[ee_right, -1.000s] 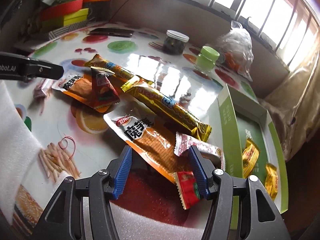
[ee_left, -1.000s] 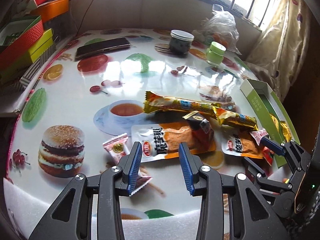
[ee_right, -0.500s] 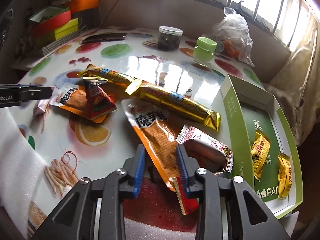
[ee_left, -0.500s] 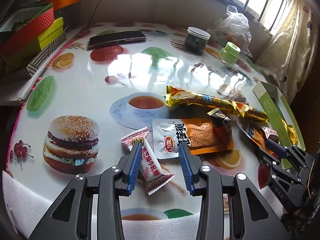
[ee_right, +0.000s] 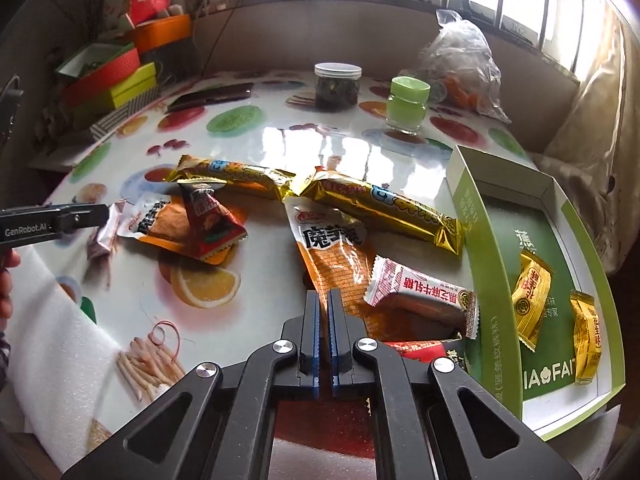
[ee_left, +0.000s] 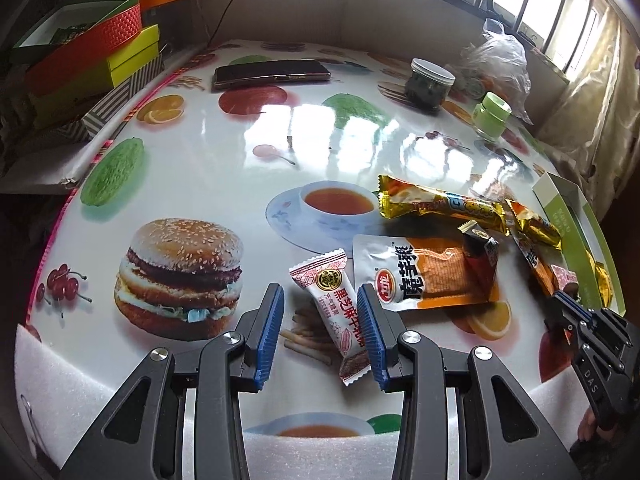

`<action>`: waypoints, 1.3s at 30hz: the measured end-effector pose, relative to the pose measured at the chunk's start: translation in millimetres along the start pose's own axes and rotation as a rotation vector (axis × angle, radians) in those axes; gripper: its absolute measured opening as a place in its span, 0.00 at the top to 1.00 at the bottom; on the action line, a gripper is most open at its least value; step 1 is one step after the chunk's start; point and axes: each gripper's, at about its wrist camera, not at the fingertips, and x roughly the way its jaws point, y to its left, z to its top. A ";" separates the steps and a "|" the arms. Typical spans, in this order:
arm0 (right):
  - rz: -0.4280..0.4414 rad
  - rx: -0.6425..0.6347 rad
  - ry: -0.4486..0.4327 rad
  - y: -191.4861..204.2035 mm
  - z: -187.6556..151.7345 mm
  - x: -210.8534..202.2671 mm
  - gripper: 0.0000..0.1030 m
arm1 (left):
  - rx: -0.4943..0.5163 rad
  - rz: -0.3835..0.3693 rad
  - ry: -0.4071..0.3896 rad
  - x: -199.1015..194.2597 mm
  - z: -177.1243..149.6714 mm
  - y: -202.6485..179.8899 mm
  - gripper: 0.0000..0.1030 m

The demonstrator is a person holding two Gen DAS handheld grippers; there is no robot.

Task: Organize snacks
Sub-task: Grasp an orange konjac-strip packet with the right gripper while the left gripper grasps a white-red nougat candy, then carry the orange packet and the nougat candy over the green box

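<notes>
- The left gripper [ee_left: 320,332] stands with its jaws apart around a white-and-red candy bar [ee_left: 334,308] at lower centre of the left wrist view; the bar lies flat on the printed tablecloth [ee_left: 280,128], between the blue pads and closer to the right-hand one; whether that pad touches the wrapper cannot be told.
- The bar's long axis runs from upper left to lower right of the frame, slanted across the gap between the pads; its crimped top end points toward the printed teacup, its lower end toward the gripper body; closing would likely pinch it across its narrow width.
- The right gripper [ee_right: 323,300] has its jaws drawn nearly together at lower centre of the right wrist view, on the near end of an orange konjac packet [ee_right: 336,264]; a thin gap shows between the pads, and the packet edge appears pinched there, though the contact itself is hidden.
- That packet stretches from upper left toward lower right of the frame; a second white-and-red bar [ee_right: 420,292] lies across its right edge.
- The green box [ee_right: 504,280] sits at right, already holding two yellow candies [ee_right: 532,280]; the right gripper is judged nearer to it; the left one is well apart from it.
- Two gold bars [ee_right: 380,208] and another orange packet under a red triangular sachet [ee_right: 212,224] wait mid-table.
</notes>
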 end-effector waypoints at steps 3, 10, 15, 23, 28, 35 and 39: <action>0.027 0.022 -0.017 -1.2 1.3 -5.7 0.97 | 0.009 -0.003 0.009 1.3 -0.3 0.3 0.62; 0.092 0.091 -0.057 -6.9 5.5 -23.0 0.99 | 0.003 0.031 0.031 3.9 -3.1 0.5 0.51; 0.118 0.100 -0.087 -4.2 8.9 -34.0 0.99 | -0.015 0.034 0.042 4.5 -5.8 4.0 0.51; 0.140 0.109 -0.116 -1.4 10.2 -43.8 0.99 | -0.005 0.058 0.047 9.6 -7.1 2.0 0.51; 0.147 0.123 -0.135 -3.6 10.3 -51.1 0.99 | -0.007 0.039 0.028 8.8 -7.8 2.3 0.70; 0.152 0.139 -0.143 -6.7 9.7 -54.2 0.99 | -0.012 0.014 0.032 7.1 -7.7 -0.1 0.80; 0.152 0.154 -0.155 -9.6 8.5 -58.6 0.99 | -0.009 -0.005 -0.005 -5.5 -5.5 -4.7 0.80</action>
